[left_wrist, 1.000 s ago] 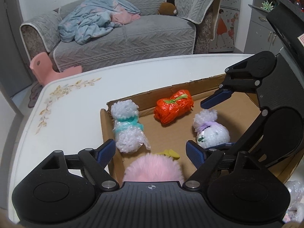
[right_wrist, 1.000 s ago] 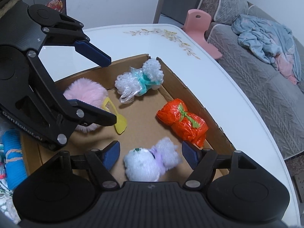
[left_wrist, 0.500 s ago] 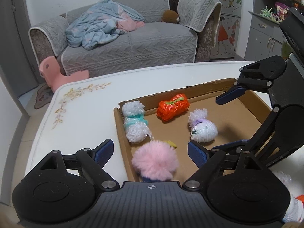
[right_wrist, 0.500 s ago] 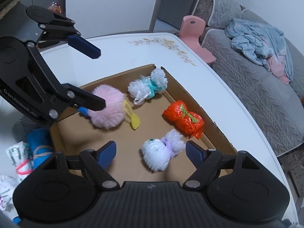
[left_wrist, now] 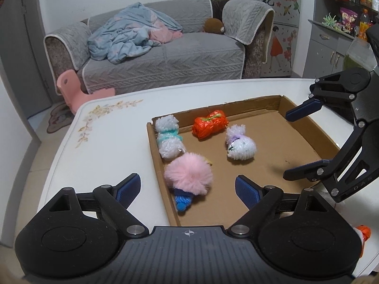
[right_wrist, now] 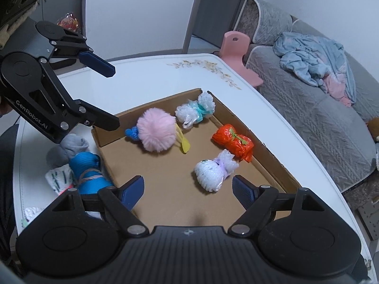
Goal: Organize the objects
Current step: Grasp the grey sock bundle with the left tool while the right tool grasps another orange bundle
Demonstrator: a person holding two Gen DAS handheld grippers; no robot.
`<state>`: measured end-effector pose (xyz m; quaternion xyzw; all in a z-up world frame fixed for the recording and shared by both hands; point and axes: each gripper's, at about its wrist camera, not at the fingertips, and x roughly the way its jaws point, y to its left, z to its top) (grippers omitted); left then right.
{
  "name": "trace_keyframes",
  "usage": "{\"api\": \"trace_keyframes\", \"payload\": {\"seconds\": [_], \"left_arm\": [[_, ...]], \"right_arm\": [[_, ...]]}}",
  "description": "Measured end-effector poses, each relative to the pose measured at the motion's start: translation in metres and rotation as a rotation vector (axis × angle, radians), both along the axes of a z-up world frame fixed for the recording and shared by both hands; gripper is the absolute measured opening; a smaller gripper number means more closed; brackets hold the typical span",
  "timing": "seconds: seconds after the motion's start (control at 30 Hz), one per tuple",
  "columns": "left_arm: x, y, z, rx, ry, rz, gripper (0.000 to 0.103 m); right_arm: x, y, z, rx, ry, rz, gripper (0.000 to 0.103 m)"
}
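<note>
A shallow cardboard tray (left_wrist: 305, 127) (right_wrist: 272, 158) lies on the white table. In it lie a pink pompom with a blue knitted end (left_wrist: 188, 174) (right_wrist: 156, 129), a white bundle tied in teal (left_wrist: 168, 139) (right_wrist: 195, 111), an orange bundle (left_wrist: 209, 124) (right_wrist: 233, 142) and a white bundle tied in purple (left_wrist: 240, 145) (right_wrist: 214, 171). My left gripper (left_wrist: 188, 190) (right_wrist: 113, 97) is open and empty, above the tray's near corner behind the pompom. My right gripper (right_wrist: 188, 190) (left_wrist: 287, 145) is open and empty, just short of the purple-tied bundle.
Beside the tray's left wall in the right wrist view lie a blue yarn roll (right_wrist: 88, 171), a grey cloth bundle (right_wrist: 68, 146) and a white wrapped item (right_wrist: 58, 178). A grey sofa (left_wrist: 165, 54) and a pink stool (left_wrist: 78, 90) stand beyond the table.
Both grippers have pulled up and back from the tray. The pink pompom, earlier between my left fingers, now lies free in the tray.
</note>
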<state>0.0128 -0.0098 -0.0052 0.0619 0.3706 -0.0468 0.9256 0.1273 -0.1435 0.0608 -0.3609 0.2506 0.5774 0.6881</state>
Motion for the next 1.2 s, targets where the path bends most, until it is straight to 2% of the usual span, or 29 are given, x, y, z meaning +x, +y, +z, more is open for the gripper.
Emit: {"api": "trace_keyframes", "payload": {"seconds": [0.27, 0.53, 0.63, 0.8, 0.9, 0.97, 1.07, 1.2], "left_arm": [[-0.033, 0.005, -0.001, -0.015, -0.040, 0.018, 0.092], [-0.097, 0.028, -0.038, -0.035, -0.100, 0.052, 0.096], [-0.111, 0.032, -0.055, -0.058, -0.090, 0.073, 0.096], [-0.113, 0.031, -0.077, -0.098, -0.053, 0.074, 0.095], [-0.110, 0.027, -0.084, -0.087, -0.052, 0.056, 0.095], [-0.104, 0.025, -0.088, -0.084, -0.048, 0.053, 0.095], [-0.098, 0.023, -0.092, -0.080, -0.045, 0.045, 0.096], [-0.095, 0.025, -0.095, -0.092, -0.053, 0.032, 0.096]], "right_arm": [[-0.018, -0.025, 0.003, 0.050, -0.018, -0.051, 0.081], [-0.037, -0.117, -0.017, 0.152, 0.043, -0.164, 0.082], [-0.044, -0.148, -0.029, 0.169, 0.067, -0.205, 0.082], [-0.056, -0.172, -0.047, 0.174, 0.116, -0.253, 0.081], [-0.064, -0.174, -0.055, 0.188, 0.155, -0.245, 0.081], [-0.070, -0.174, -0.063, 0.181, 0.148, -0.228, 0.081], [-0.071, -0.171, -0.075, 0.164, 0.155, -0.213, 0.076], [-0.070, -0.171, -0.086, 0.157, 0.161, -0.217, 0.066]]}}
